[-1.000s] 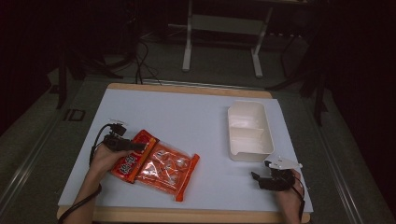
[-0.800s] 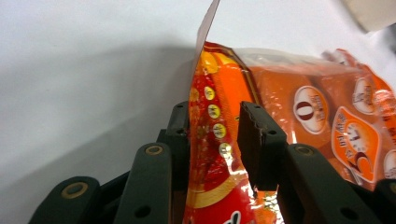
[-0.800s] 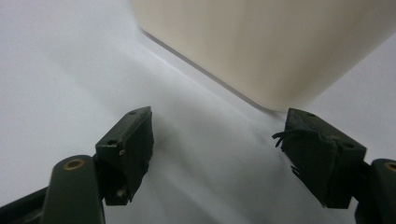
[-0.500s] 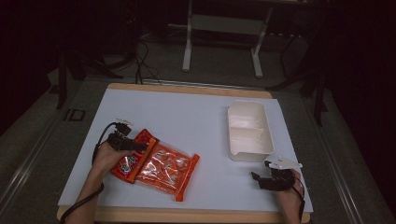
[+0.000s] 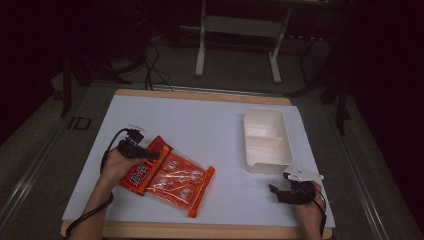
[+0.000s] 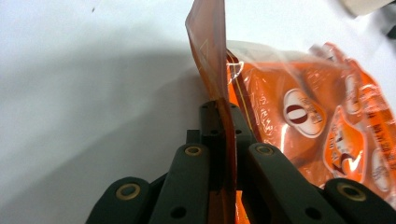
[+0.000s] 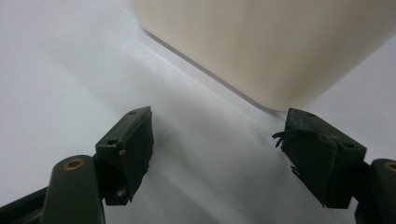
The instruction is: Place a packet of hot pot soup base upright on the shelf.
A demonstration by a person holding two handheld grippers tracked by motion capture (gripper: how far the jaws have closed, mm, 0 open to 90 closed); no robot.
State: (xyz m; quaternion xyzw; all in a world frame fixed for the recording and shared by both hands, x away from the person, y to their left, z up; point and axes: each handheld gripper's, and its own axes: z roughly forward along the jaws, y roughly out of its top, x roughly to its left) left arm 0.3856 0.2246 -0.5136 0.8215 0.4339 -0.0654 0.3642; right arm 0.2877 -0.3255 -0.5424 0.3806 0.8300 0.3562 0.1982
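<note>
The left claw (image 5: 159,153) sits in the lower left of the high view, at the upper left end of the orange snack bag (image 5: 170,176). Its jaws have just been closing, and they now pinch the bag's flat sealed edge between them. In the left gripper view the left claw (image 6: 219,112) rises from the bottom centre with its 2 black jaws pressed together on that thin orange edge, which stands upright between them and runs up to the top of the frame. The rest of the orange snack bag (image 6: 317,126) spreads over the right half of that view, its clear front showing round white and dark red labels.

The bag lies on the white bench (image 5: 200,125) in the lower left part of the high view, slanting from upper left down to lower right.

The right claw (image 5: 276,191) rests in the lower right of the high view, just below the cream tray (image 5: 267,140) and well apart from the bag. In the right gripper view the right claw (image 7: 217,140) stands wide open with bare bench between its 2 jaws, gripping nothing. The cream tray (image 7: 280,42) takes up the upper right of that view, its rounded corner near the right-hand jaw.
</note>
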